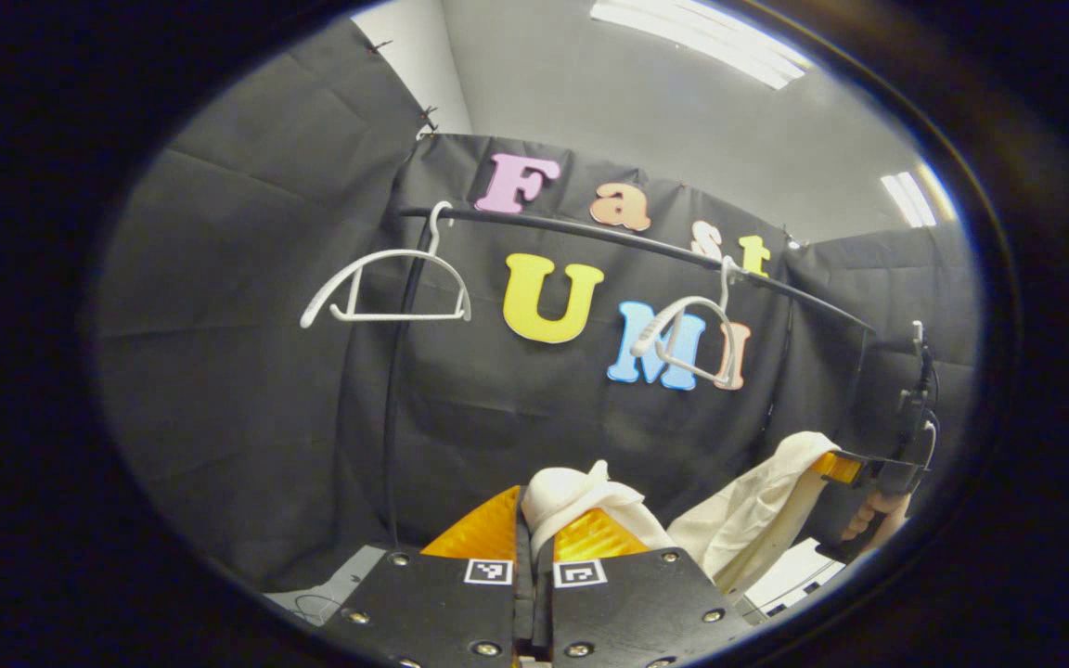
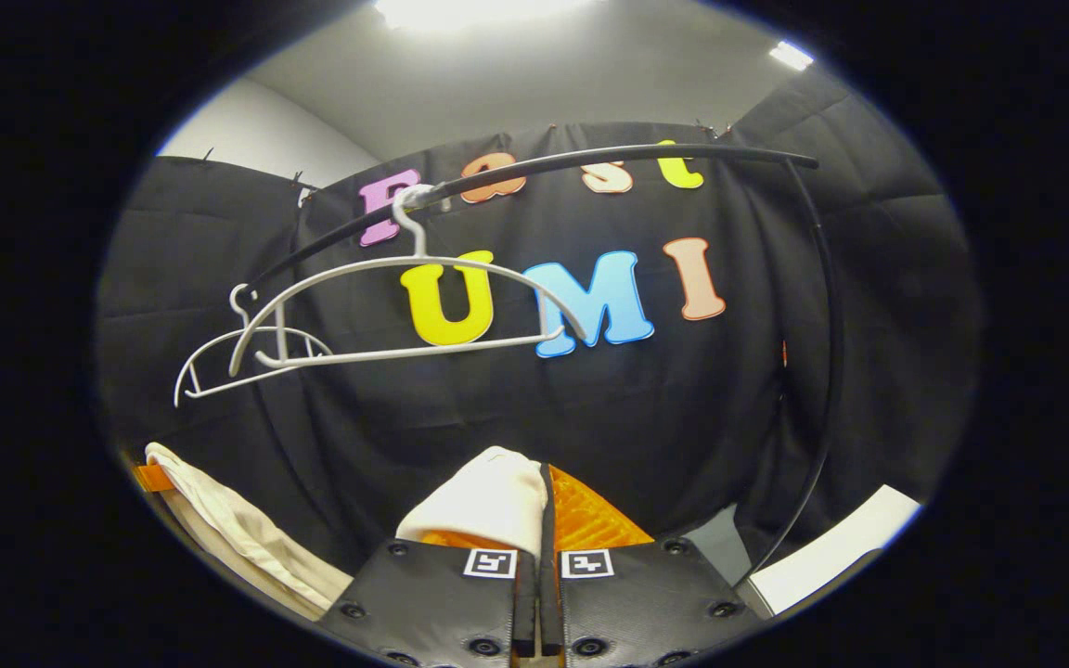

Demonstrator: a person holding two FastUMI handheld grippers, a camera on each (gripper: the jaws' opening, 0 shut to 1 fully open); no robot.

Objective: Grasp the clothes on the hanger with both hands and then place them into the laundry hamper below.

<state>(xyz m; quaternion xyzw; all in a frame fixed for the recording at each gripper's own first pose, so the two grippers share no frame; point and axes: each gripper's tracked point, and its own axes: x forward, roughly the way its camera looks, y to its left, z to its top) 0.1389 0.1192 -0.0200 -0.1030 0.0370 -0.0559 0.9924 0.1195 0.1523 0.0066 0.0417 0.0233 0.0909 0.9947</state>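
A cream-white garment is off its hanger and stretched between my two grippers. My left gripper is shut on one bunched end of it. My right gripper is shut on the other end, and the cloth trails away to the lower left. In the left gripper view the right gripper shows at the far right, held by a hand. Two bare white hangers hang on the black rail; they also appear in the right gripper view.
The rail bends down into a black upright post on the right. Another thin black post stands left of centre in the left gripper view. A white surface shows low at the right.
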